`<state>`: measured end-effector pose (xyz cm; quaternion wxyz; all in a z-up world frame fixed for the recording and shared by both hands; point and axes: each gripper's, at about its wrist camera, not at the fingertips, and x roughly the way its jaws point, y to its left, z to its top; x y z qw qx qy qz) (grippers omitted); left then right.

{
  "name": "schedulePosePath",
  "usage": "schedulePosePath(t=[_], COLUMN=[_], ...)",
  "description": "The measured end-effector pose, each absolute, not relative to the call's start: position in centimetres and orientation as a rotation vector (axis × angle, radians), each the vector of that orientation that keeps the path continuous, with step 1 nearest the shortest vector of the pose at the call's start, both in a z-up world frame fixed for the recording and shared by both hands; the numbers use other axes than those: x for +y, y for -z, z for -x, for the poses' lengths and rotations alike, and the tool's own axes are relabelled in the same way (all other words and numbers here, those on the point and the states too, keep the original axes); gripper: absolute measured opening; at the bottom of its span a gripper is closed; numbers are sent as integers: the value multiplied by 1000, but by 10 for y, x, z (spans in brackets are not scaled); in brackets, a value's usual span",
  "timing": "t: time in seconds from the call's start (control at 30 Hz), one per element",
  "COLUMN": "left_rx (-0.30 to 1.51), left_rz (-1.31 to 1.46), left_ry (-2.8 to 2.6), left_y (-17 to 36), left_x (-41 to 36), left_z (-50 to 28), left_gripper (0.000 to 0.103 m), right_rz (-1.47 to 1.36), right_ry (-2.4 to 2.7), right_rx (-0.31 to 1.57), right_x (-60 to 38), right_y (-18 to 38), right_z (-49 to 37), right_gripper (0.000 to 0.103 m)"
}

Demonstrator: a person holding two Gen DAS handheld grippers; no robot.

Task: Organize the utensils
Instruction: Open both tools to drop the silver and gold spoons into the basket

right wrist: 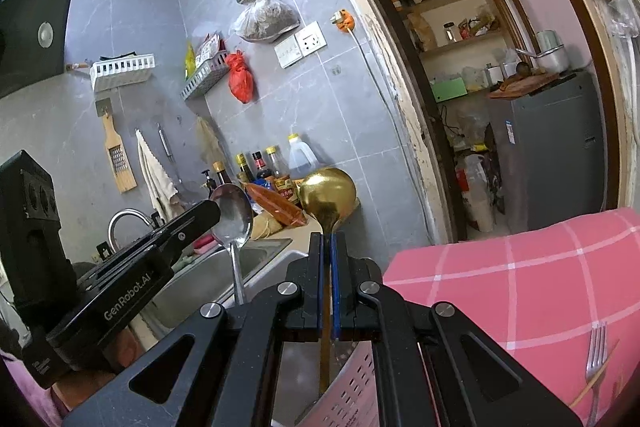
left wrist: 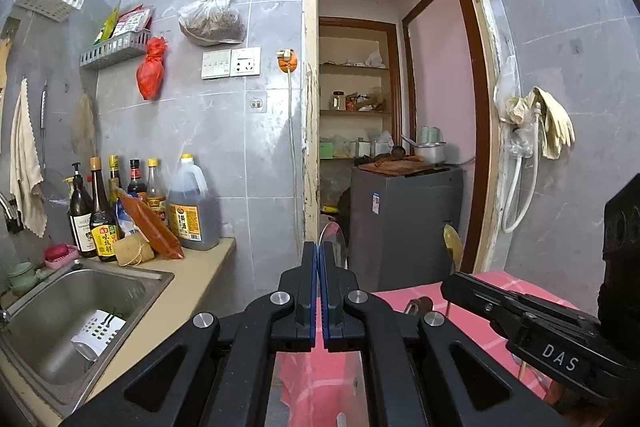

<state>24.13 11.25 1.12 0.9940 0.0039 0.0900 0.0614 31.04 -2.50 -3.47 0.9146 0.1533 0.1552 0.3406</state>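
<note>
In the left wrist view my left gripper (left wrist: 319, 249) is shut on a silver spoon (left wrist: 331, 237), whose bowl rises edge-on just past the fingertips. The right wrist view shows that same silver spoon (right wrist: 233, 215) upright beside the left gripper (right wrist: 206, 213). My right gripper (right wrist: 330, 239) is shut on the handle of a gold spoon (right wrist: 328, 193), bowl up, with the handle running down between the pads. From the left wrist view the right gripper (left wrist: 450, 285) sits low at the right, with the gold spoon (left wrist: 452, 239) above it. A pink slotted basket (right wrist: 352, 397) lies under the right gripper.
A steel fork (right wrist: 596, 351) lies on the pink checked cloth (right wrist: 520, 267) at the right. A steel sink (left wrist: 132, 279) with a white slotted holder (left wrist: 100, 327) is at the left, with bottles (left wrist: 192, 203) on the counter behind. A doorway (left wrist: 400, 107) opens ahead.
</note>
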Motion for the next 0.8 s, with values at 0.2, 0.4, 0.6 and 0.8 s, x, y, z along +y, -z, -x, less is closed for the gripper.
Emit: schedulePosePath(t=[0.2,0.4,0.6,0.8], left_rx=[196,257,336,384], left_rz=[-20,36,157,217], left_ry=[-101,-32,50,74], left_y=[-5,-3,-3,0], left_x=[109,114,126,128], left_z=[-236,-237,-237,-235], left_gripper=[2,3,4,4], right_rz=[-280,-256,-258,-258], right_ry=[-703,-697,-680,-682], right_rx=[340,383,412,414], right_x=[-25,-28,-36,-42], right_y=[40,43,41,35], right_z=[-304,-300,-298,-293], right_gripper=[4,4,5,18])
